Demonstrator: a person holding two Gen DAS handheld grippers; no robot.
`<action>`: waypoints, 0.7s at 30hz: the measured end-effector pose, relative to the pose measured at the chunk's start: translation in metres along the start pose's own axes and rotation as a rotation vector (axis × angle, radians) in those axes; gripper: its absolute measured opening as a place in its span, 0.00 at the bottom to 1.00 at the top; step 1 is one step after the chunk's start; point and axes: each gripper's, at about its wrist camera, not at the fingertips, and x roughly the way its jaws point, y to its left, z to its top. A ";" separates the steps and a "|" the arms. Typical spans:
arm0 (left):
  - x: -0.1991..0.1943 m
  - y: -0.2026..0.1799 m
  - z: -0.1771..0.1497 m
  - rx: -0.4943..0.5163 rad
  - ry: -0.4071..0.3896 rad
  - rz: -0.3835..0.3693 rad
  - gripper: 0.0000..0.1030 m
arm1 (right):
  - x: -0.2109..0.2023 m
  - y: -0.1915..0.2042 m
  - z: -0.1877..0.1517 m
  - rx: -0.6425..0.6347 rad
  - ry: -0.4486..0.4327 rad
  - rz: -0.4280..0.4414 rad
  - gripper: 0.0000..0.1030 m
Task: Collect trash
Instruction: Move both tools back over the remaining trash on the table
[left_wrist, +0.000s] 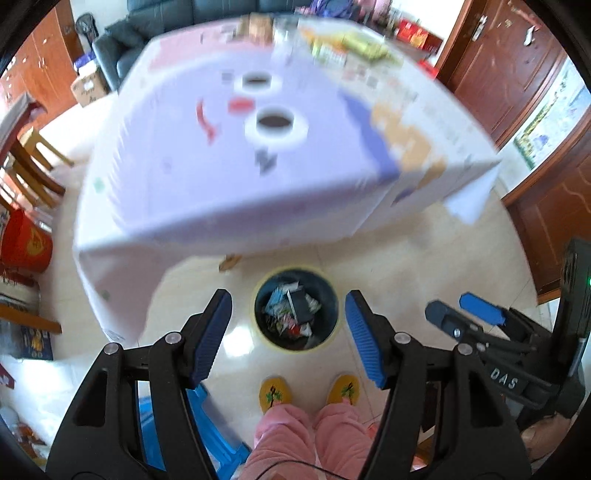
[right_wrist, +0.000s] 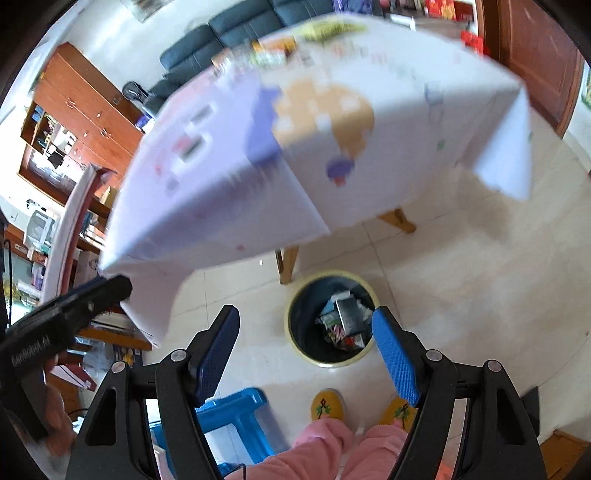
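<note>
I am holding my left gripper (left_wrist: 288, 332) over the floor with its blue pads spread wide apart and nothing between them. Through that gap I am looking straight down at the trash bin (left_wrist: 295, 314), a dark round bin with a pale yellow rim, standing on the tiled floor just in front of my yellow slippers (left_wrist: 275, 393). Wrappers and a dark flat packet (left_wrist: 301, 302) are lying inside it. My right gripper (right_wrist: 304, 354) is also hanging open and empty, with the same trash bin (right_wrist: 330, 323) showing just inside its right finger. The counter (left_wrist: 236, 177), draped in a pale printed cloth, is blurring above the bin. Two white rolls (left_wrist: 275, 123) are sitting on it, and more packets are lying at its far end, too smeared to tell apart. A blue plastic stool (right_wrist: 236, 417) is standing beside my left leg.
</note>
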 end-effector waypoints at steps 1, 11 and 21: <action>-0.009 0.000 0.006 0.002 -0.012 -0.006 0.59 | -0.018 0.007 0.005 -0.008 -0.023 -0.002 0.73; -0.112 0.000 0.076 0.052 -0.187 -0.080 0.59 | -0.137 0.050 0.045 -0.020 -0.218 -0.032 0.73; -0.157 -0.010 0.133 0.115 -0.296 -0.132 0.59 | -0.183 0.080 0.096 -0.053 -0.380 -0.082 0.73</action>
